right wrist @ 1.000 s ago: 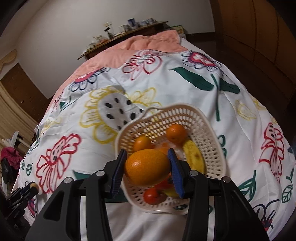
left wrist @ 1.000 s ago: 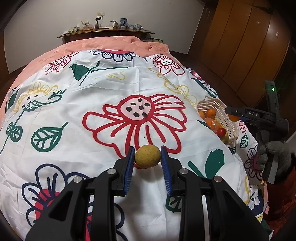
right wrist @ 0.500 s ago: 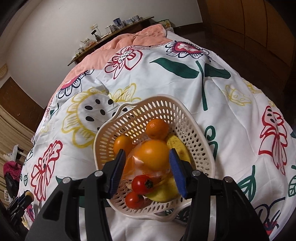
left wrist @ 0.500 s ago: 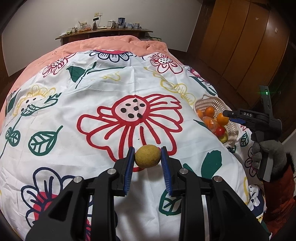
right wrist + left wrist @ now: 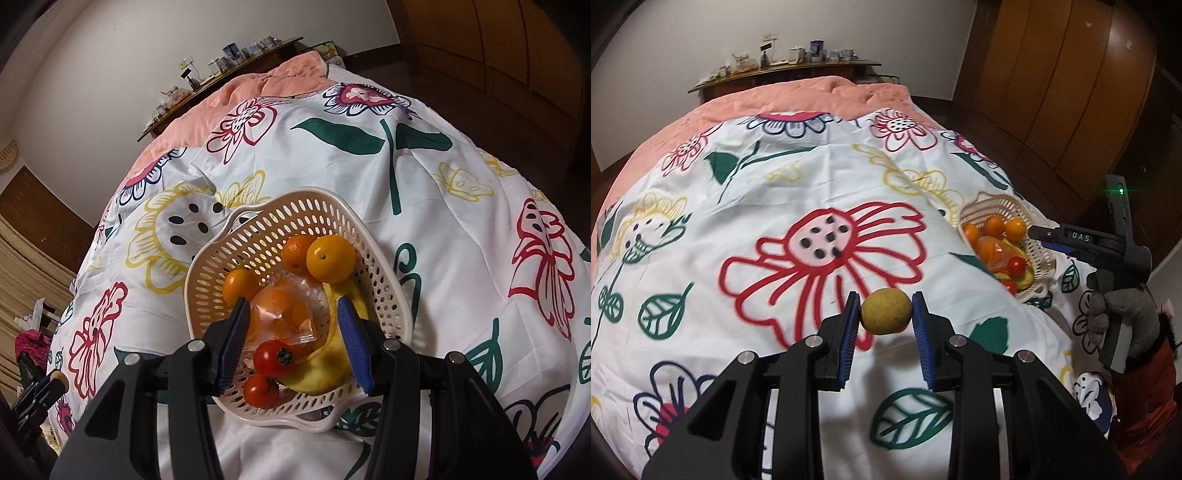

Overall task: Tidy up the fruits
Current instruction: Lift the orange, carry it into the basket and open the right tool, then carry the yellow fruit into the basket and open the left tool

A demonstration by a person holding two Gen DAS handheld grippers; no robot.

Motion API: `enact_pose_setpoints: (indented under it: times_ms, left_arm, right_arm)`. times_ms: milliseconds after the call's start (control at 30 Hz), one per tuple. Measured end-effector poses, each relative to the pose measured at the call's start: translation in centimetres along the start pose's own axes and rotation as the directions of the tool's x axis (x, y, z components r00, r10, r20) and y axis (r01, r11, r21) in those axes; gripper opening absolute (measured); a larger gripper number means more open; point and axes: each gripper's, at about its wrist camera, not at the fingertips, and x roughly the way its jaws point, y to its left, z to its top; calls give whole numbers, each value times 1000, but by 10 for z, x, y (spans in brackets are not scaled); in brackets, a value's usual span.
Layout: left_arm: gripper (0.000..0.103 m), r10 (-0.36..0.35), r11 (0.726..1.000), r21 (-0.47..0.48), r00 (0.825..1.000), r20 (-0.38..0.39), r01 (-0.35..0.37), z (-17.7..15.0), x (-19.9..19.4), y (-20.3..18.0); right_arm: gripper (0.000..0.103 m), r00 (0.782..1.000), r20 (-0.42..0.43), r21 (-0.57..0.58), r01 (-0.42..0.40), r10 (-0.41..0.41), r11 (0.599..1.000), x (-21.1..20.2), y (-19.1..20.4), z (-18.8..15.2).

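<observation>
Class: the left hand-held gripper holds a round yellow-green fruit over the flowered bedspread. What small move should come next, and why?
Probably carry the round yellow-green fruit, clamped in the left hand-held gripper, sideways toward the cream perforated plastic basket. The other fruit is gathered there, and the right hand-held gripper above it is open and empty.

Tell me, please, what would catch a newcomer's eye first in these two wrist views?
Probably the yellow-brown round fruit pinched between the blue pads of the left gripper, above the flowered bedcover. Next, the white perforated basket under the open right gripper, holding oranges, tomatoes, a banana and a clear bag.
</observation>
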Motion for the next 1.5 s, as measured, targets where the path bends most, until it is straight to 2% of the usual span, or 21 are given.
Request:
enact_pose_setpoints:
  times_ms: [233, 367, 467, 567, 733, 1067, 1300, 1367, 1467, 1500]
  left_arm:
    - [29, -23, 998, 54, 1000, -14, 24, 17, 13, -27]
    - [29, -56, 995, 82, 997, -48, 60, 27, 28, -43]
    - [29, -73, 991, 108, 996, -59, 79, 33, 36, -57]
    - [29, -98, 986, 128, 993, -68, 106, 42, 44, -71]
    - [29, -129, 979, 147, 987, -91, 142, 55, 60, -90]
    - [29, -87, 989, 106, 988, -127, 101, 59, 81, -77]
    - [31, -82, 992, 81, 987, -141, 94, 56, 84, -67]
    - [37, -79, 993, 80, 987, -142, 91, 55, 85, -67]
    - [52, -69, 994, 79, 989, -131, 80, 55, 82, -68]
    - [60, -65, 994, 79, 990, -124, 75, 55, 81, -69]
  right_arm:
    - [50, 1000, 13, 22, -6, 6, 1000, -4, -13, -3]
    - [50, 1000, 21, 32, -14, 14, 999, -6, -19, -4]
    - [51, 999, 36, 14, -5, 4, 1000, -10, -20, -5]
    - [56, 998, 62, -8, 13, -13, 1000, -15, -19, -6]
    - [57, 997, 75, -21, 14, -12, 1000, -20, -19, -7]
    - [57, 998, 68, -1, -2, 2, 1000, -17, -27, -11]
    - [57, 998, 69, 6, -2, 2, 1000, -17, -28, -11]
    - [57, 998, 66, 5, -3, 3, 1000, -16, -28, -12]
    - [57, 998, 62, 1, -2, 2, 1000, -16, -27, -13]
    - [57, 998, 61, -1, 1, -1, 1000, -16, -26, -13]
